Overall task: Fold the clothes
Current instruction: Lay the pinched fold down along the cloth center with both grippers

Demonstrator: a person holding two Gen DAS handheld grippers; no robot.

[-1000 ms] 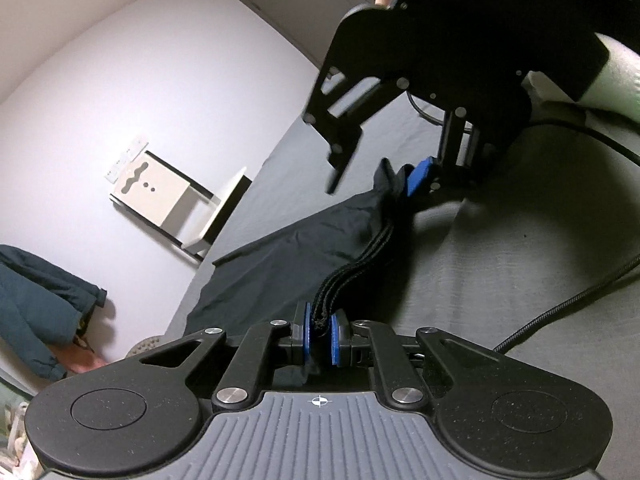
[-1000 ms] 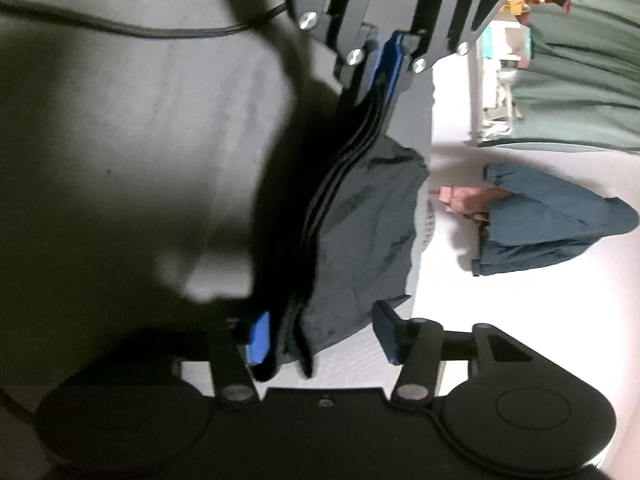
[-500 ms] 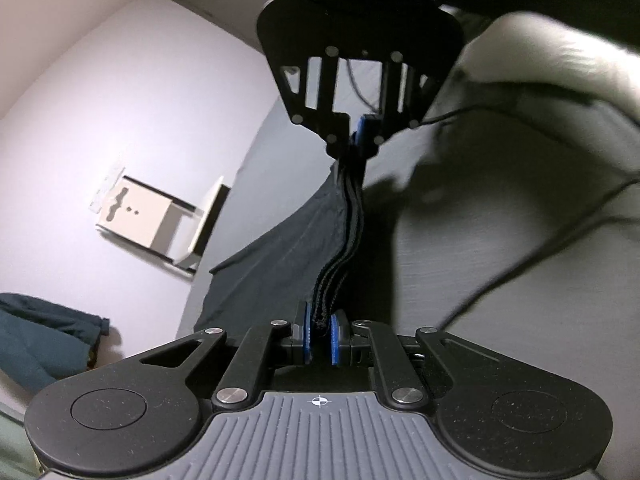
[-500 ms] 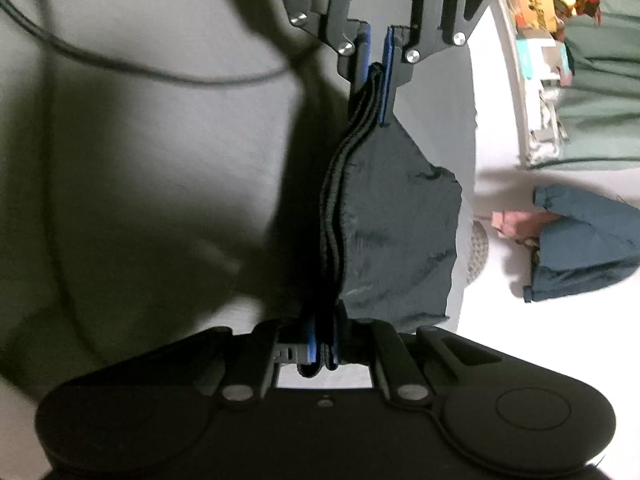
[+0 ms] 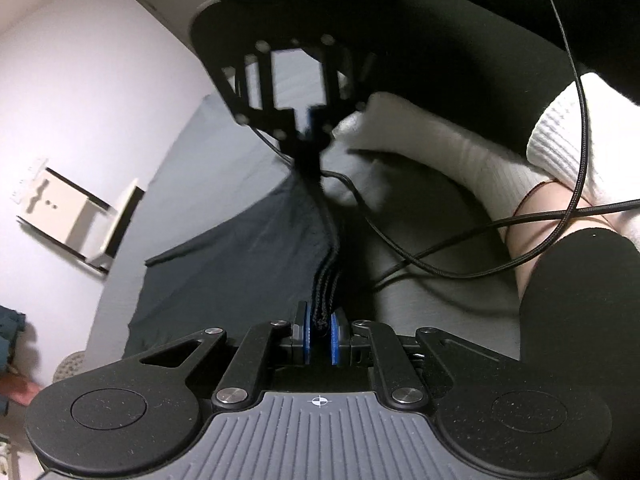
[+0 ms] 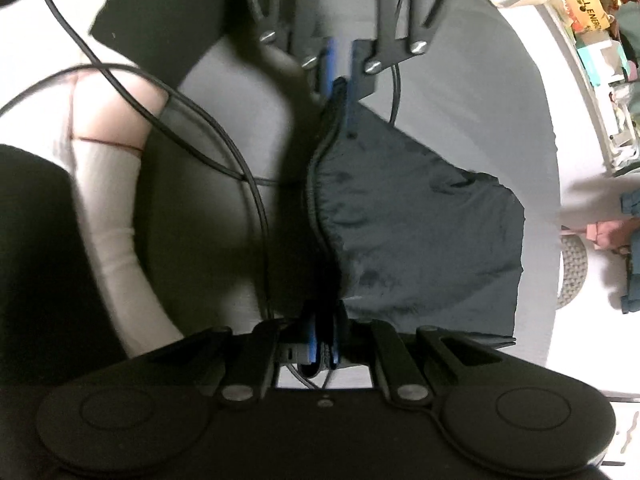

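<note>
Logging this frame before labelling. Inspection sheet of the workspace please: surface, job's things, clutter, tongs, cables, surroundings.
Surface: grey sheet, mostly bare.
Job's things: dark shorts, waistband stretched between both tongs, the rest hanging towards the sheet.
Clutter: nothing seen on the sheet.
Tongs: left tongs shut on the waistband; right tongs shut on its other end; the two face each other.
Cables: black cables cross a white sleeve and run under the shorts.
Surroundings: white wall with a wall shelf; blue garment and round mat on the floor; cluttered shelf.
</note>
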